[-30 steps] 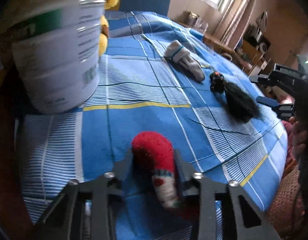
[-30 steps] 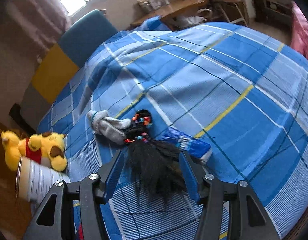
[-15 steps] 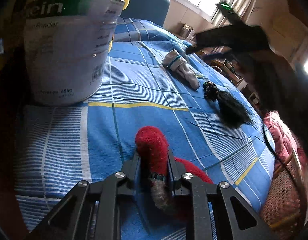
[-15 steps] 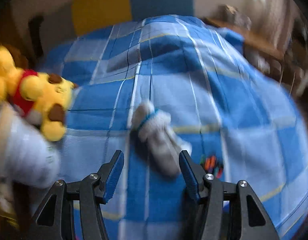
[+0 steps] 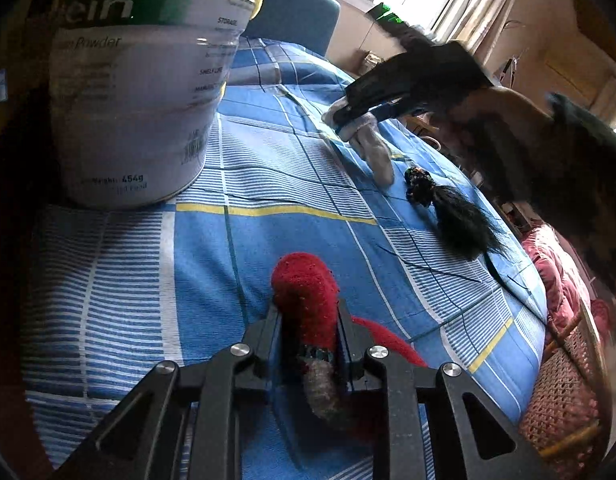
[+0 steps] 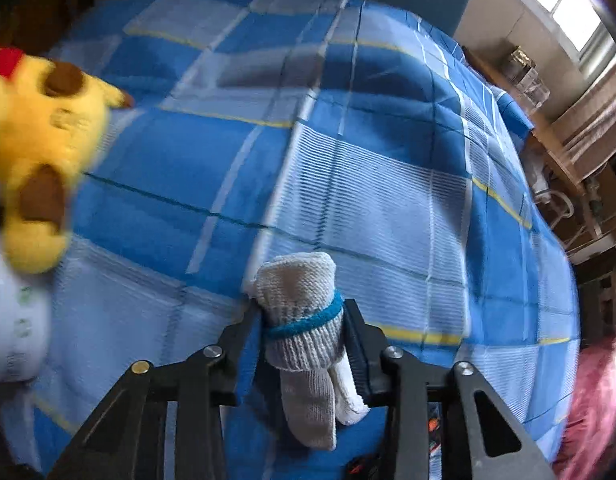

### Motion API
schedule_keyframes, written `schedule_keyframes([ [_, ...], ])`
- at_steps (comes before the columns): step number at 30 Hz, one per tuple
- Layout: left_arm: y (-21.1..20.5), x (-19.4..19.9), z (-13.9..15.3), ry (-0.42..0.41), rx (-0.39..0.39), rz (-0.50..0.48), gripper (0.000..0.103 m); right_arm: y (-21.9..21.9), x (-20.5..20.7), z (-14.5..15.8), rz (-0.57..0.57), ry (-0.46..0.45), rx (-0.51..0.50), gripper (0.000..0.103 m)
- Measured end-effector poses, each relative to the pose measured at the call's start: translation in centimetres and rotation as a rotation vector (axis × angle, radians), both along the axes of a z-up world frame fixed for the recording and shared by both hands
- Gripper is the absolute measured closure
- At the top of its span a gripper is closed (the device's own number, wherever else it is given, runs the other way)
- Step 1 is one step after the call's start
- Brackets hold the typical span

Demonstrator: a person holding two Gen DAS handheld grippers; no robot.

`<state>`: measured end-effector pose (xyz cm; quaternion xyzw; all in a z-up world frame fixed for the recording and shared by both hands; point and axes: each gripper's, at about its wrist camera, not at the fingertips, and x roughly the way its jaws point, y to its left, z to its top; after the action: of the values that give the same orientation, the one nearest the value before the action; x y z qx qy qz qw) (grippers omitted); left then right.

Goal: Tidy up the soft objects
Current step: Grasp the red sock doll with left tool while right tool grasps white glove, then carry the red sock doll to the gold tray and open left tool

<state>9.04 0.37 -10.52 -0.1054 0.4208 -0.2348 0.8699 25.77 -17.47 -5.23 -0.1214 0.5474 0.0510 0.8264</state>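
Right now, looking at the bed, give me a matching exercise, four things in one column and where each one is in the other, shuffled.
Things:
1. red sock
2. white glove
3. black hairpiece
4. yellow plush toy

Places:
A. loose on the blanket
B. beside the white tub
C. between the left gripper's jaws
D. between the right gripper's jaws

Pairs: 1-C, 2-D, 3-A, 4-B

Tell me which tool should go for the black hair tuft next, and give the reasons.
Neither is free. The right tool is the better pick: its jaws have just been closing around the white glove, which lies right beside the black hair tuft. The left tool clamps the red sock, farther away.
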Motion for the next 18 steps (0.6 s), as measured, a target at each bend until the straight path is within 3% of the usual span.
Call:
schedule_keyframes([
  [4, -0.2, -0.1, 0.0, -0.005, 0.009, 0.001, 0.079, 1.7, -6.2, 1.0, 0.085, 0.036, 0.123, 0.066],
  [9, -0.8, -0.4, 0.2, -0.019, 0.040, 0.003, 0.079, 1.2, -13.1, -1.2, 0.058, 0.135, 0.244, 0.066],
  [14, -1.4, -0.6, 0.4, -0.036, 0.092, 0.007, 0.078, -0.9, -14.6, -2.3, -0.048, 0.066, 0.377, 0.066],
  [18, -1.9, -0.6, 0.5, -0.050, 0.138, 0.008, 0.079, -0.3, -14.9, -2.3, -0.045, 0.046, 0.358, 0.066],
])
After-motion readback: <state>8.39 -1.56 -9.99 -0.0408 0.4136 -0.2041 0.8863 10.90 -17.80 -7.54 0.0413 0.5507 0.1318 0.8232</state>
